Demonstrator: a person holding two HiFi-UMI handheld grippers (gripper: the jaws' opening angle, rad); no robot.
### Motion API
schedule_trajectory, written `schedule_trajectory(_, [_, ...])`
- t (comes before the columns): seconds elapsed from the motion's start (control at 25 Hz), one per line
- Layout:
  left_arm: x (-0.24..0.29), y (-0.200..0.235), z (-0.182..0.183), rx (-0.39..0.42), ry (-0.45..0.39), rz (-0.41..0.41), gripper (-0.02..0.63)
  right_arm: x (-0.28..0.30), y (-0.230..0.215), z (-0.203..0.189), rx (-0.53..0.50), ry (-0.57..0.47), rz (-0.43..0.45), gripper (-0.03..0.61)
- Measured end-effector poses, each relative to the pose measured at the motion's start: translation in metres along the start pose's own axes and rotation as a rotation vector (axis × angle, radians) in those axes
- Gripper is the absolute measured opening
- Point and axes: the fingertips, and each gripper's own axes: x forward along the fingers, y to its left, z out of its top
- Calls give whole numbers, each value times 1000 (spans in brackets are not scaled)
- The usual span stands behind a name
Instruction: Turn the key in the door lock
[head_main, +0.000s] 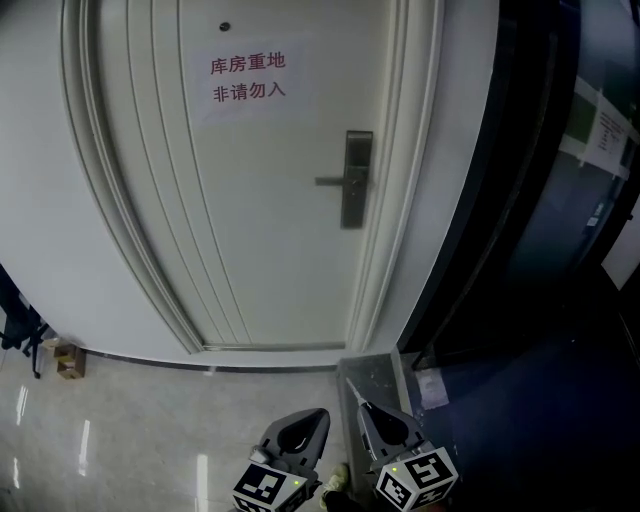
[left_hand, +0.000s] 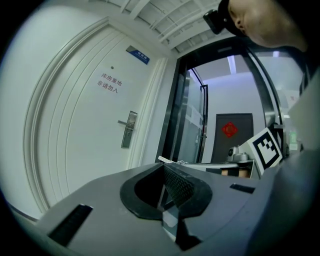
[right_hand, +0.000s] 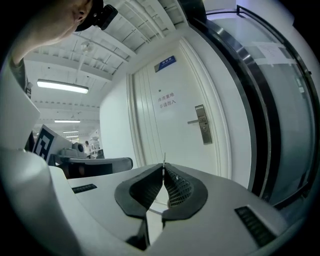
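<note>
Task status: approach not begun; the 2 grippers sit at the bottom edge of the head view, well apart from the door (head_main: 260, 220).

- Lock plate (head_main: 357, 178): centre-right of the head view, long axis vertical, lever handle (head_main: 335, 181) pointing frame-left. No keyhole can be made out.
- Right gripper (head_main: 368, 412): jaws pressed together on a thin metal sliver at the tip, judged to be the key (right_hand: 164, 158), standing edge-on.
- Left gripper (head_main: 305, 425): jaws closed at the tip, nothing between them.

Governing relation: the lock plate lies almost straight up-frame from the right gripper, which is the nearer of the 2. The approach therefore calls for a forward reach with the key's long axis pointed at the plate.
</note>
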Motion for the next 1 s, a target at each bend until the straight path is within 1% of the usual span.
schedule_trajectory(0.16, [48,16,14,-4,-7,24,5,33,-40,17,-5,5,23,18])
schedule_trajectory(0.32, [91,32,29,-5,-25,56,5,61,-72,31,-1,20,48,18])
schedule_trajectory(0.56, [137,41,35,1,-15,64,5,89,-112,40,-5,18,61,18])
schedule_trajectory(0.8, [166,52,41,8,-14,60,5,123,-144,60,-68,3,39,18])
schedule_trajectory(1.0, [188,70,44,18,-12,38,5,163,-174,92,-133,-56,-6,18])
